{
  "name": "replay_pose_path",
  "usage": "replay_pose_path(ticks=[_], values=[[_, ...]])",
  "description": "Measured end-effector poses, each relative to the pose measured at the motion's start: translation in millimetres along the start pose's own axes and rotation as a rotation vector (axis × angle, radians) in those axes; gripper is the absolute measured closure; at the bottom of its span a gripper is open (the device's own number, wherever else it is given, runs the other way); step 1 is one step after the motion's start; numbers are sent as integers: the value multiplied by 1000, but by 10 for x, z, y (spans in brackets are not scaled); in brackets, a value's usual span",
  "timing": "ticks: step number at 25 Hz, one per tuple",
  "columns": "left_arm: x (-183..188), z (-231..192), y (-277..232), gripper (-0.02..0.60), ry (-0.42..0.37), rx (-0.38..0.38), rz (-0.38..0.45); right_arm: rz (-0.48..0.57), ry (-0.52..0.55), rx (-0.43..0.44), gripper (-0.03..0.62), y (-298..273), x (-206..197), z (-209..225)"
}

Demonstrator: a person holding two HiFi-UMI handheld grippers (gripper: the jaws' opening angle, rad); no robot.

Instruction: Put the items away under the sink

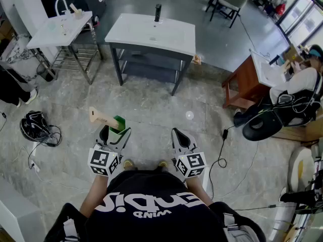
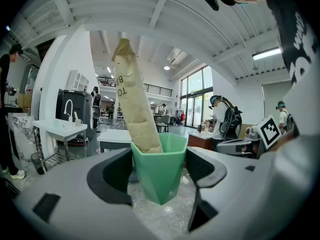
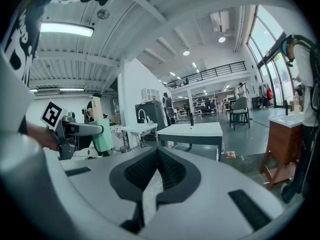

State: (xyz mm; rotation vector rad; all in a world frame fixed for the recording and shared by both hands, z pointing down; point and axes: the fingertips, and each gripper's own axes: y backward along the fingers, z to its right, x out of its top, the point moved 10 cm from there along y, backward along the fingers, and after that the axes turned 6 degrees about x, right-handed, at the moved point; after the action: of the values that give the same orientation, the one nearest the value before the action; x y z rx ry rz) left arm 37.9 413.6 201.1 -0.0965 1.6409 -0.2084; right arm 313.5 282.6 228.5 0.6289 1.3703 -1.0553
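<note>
Left fingers (image 2: pixel 111 176): I have them clamped on the green cup (image 2: pixel 159 170), one pad against each side of its faceted wall.
Right fingers (image 3: pixel 172 173): pressed together, with nothing between them.
Green cup: upright in my left grip, out in front of my waist above the grey stone floor (image 1: pixel 166 110), well apart from the sink.
Brown paper packet (image 2: pixel 134 96): stands in the cup and leans to my left, most of it above the rim. It carries dark letters that I cannot read whole.
Sink (image 1: pixel 151 30): white top on a dark grey frame, straight ahead of me, with a black tap (image 1: pixel 158 12) at its back edge.
Shelf (image 1: pixel 150 67): dark grey, under the sink top, between the frame legs.
Second sink (image 1: pixel 59 27): white, further left, on a metal rack.
Wooden cabinet (image 1: pixel 242 87): on my right, with a seated person (image 1: pixel 298 84) just beyond it.
Marker cubes (image 1: pixel 103 162): side by side, near my body, faces turned up.
</note>
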Motion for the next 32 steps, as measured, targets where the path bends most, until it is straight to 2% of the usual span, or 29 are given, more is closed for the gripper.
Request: replay_pose_path(ticks=[5,15,18,24,32], values=[[-30,-54,31,230,0,2,5,7,1,0,576,-45,-42,-61],[-89,-224,48,230,-18,-51,-2,26,-41,-9,576,-138,-157,-296],[-122,-229,15,230,-44,-86,-1,41,-66,-34,576,-120,-216,-363],[-177,-683,157,230,-42,-157,6,49,-74,-99,576,-264,-238,-881],[-234,-783,-42,230,-1,-203,-7,24,-68,-153,576,-362,-214,-870]])
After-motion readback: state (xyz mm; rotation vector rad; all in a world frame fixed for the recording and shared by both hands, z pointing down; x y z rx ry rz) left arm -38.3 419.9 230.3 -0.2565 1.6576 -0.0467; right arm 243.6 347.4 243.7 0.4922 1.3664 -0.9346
